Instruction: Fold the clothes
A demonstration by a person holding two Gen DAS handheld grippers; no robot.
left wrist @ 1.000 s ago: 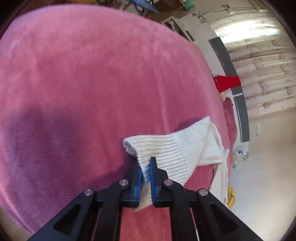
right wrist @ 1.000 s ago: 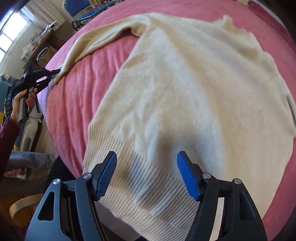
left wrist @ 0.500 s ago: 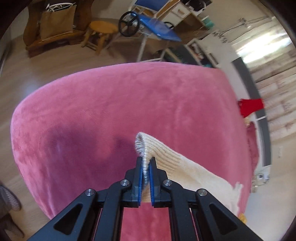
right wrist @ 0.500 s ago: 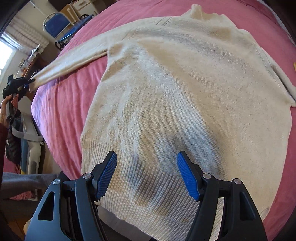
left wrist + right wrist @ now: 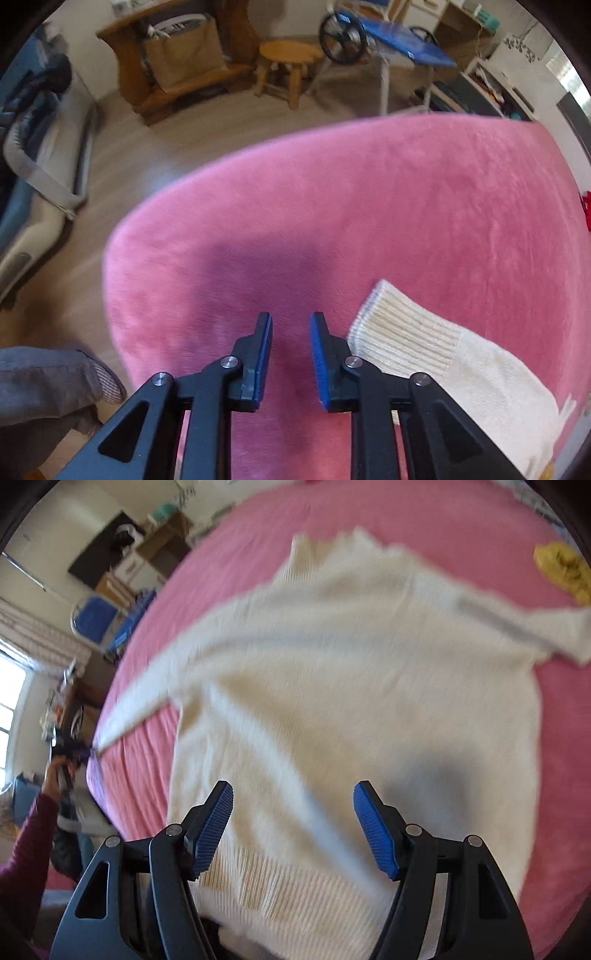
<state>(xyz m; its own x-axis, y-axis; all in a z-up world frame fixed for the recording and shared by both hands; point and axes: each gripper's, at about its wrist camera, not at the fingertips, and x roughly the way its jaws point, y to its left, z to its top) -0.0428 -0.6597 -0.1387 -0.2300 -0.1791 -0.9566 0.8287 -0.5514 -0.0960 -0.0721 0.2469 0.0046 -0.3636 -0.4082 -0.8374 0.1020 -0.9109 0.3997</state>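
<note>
While your left gripper (image 5: 290,356) hangs over the bed (image 5: 369,206), its jaws have just been opening, empty; the sleeve cuff (image 5: 402,332) lies just beside, so lift clear without snagging. From the right wrist, your right gripper (image 5: 293,827) stands wide apart above the sweater (image 5: 351,686); take the hem squarely.

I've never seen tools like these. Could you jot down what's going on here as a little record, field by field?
Surface: pink plush blanket over a bed
Garment: cream knitted sweater, spread flat, sleeves stretched outward
Sleeve cuff: ribbed cream cuff lying on the blanket, right of the left gripper's fingers
Left gripper: jaws have just been opening, nothing between them
Right gripper: open wide above the sweater's ribbed hem
Other item: crumpled yellow cloth by the far sleeve
</note>
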